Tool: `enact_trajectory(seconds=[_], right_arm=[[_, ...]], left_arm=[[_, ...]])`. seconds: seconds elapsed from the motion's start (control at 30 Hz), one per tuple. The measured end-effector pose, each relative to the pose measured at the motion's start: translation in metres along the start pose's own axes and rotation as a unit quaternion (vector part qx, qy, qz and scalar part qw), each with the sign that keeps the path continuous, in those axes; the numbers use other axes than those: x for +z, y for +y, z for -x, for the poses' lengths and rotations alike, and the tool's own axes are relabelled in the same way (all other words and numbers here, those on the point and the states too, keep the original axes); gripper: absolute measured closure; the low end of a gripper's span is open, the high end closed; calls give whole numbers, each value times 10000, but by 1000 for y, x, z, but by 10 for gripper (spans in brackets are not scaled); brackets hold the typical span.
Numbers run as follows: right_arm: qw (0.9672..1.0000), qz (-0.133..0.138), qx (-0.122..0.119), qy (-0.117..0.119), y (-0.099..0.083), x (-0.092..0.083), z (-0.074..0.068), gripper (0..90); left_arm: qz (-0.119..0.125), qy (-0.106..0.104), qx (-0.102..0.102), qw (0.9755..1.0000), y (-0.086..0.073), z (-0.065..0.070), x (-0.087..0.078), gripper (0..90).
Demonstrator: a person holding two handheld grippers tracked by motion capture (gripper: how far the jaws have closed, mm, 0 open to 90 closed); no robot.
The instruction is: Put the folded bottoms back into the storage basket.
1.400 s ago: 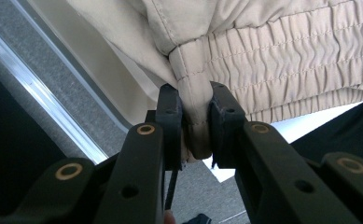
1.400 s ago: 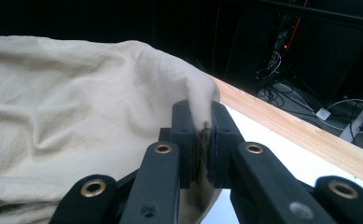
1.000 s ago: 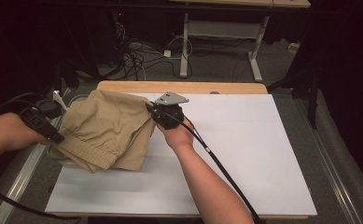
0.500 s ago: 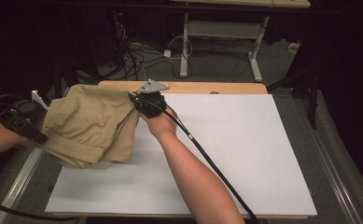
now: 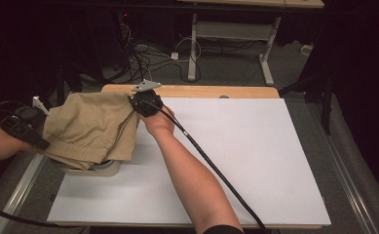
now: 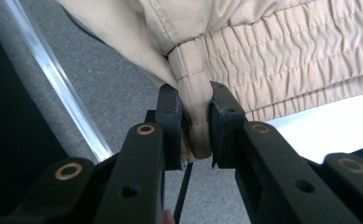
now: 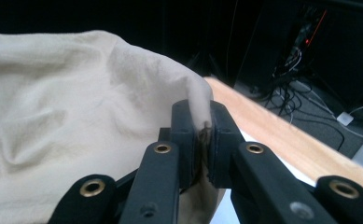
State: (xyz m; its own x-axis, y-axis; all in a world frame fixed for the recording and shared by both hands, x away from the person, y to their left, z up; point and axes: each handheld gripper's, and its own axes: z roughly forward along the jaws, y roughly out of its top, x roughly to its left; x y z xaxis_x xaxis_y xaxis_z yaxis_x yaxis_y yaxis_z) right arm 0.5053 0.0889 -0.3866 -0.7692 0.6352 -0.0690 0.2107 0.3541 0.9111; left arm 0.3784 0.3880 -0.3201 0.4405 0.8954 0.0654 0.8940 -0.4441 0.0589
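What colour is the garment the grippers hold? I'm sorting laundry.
Tan, plain khaki shorts, clearest in the high view.

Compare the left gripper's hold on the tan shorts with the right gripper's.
The left gripper clamps the gathered elastic waistband of the tan shorts; the right gripper pinches plain smooth fabric. In the high view the left sits off the table's left edge, the right near the wooden far edge. Both are shut on cloth.

Lab-type room; dark walls, grey carpet (image 5: 236,73); cable tangle (image 5: 143,56) on far floor; metal desk frame (image 5: 231,36) behind white-topped table (image 5: 255,161).
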Motion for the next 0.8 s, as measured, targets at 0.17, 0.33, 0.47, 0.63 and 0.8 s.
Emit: enact_trajectory(seconds=[0.17,0.33,0.47,0.63,0.8], right_arm=[[9998,-180,7,17,-15,12,-1,841],[9996,-257,80,61,-25,17,0,834],[9995,-253,124,107,-26,18,2,826],[9994,-297,137,143,-27,17,2,784],[9986,-396,249,227,-25,13,4,561]], left_arm=[[-116,8,6,9999,-2,1,8,746],[-121,22,7,9999,-4,2,13,739],[-136,28,10,9999,-4,4,16,733],[-147,30,-2,9999,-4,5,17,707],[-129,-14,-17,9999,-4,5,15,618]])
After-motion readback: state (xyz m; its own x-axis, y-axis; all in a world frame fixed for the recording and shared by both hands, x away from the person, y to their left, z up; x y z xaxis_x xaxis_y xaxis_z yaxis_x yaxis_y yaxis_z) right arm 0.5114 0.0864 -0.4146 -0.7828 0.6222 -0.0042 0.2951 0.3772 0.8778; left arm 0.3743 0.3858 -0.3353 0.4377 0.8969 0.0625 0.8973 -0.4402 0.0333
